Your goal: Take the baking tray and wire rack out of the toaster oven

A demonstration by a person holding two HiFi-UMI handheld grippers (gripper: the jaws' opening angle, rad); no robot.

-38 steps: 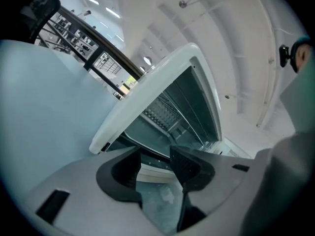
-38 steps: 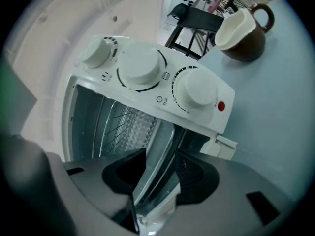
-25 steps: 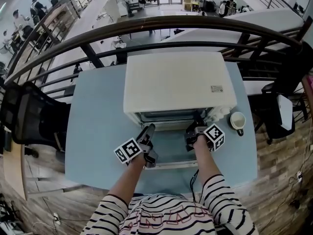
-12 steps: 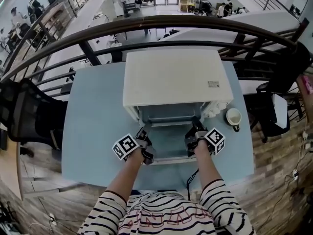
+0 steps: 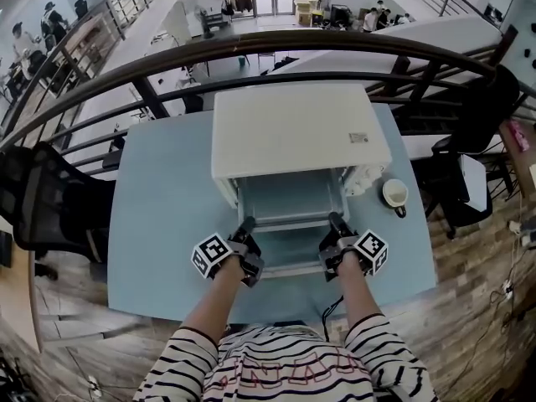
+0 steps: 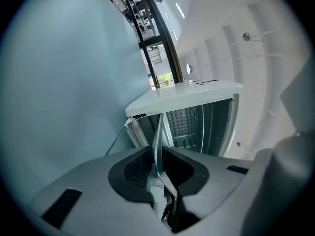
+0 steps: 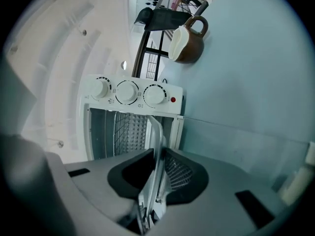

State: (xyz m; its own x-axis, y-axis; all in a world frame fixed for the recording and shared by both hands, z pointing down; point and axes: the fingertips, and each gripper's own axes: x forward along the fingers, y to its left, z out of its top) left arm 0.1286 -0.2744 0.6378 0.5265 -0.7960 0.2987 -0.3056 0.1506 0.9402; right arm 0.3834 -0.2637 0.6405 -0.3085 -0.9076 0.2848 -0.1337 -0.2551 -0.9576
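Note:
The white toaster oven [image 5: 293, 132] stands on the light blue table [image 5: 159, 224] with its glass door [image 5: 289, 258] folded down toward me. The grey baking tray [image 5: 289, 201] sticks partly out of the oven mouth above the door. My left gripper [image 5: 246, 229] has the tray's left rim [image 6: 158, 132] between its jaws, which are closing and pinch it. My right gripper [image 5: 337, 224] is shut on the right rim [image 7: 156, 136]. The wire rack [image 7: 125, 132] shows inside the oven cavity, and its mesh [image 6: 184, 119] is also in the left gripper view.
A brown and white mug [image 5: 392, 194] stands on the table just right of the oven, near its knobs [image 7: 127, 92]. A dark railing [image 5: 276, 44] runs behind the table. A black chair [image 5: 46, 199] is at the left and another [image 5: 465, 182] at the right.
The tray has slid out of the oven toward me. Both grippers have drawn back toward the table's front edge. The left gripper dropped to the tray's left rim and closed on it.

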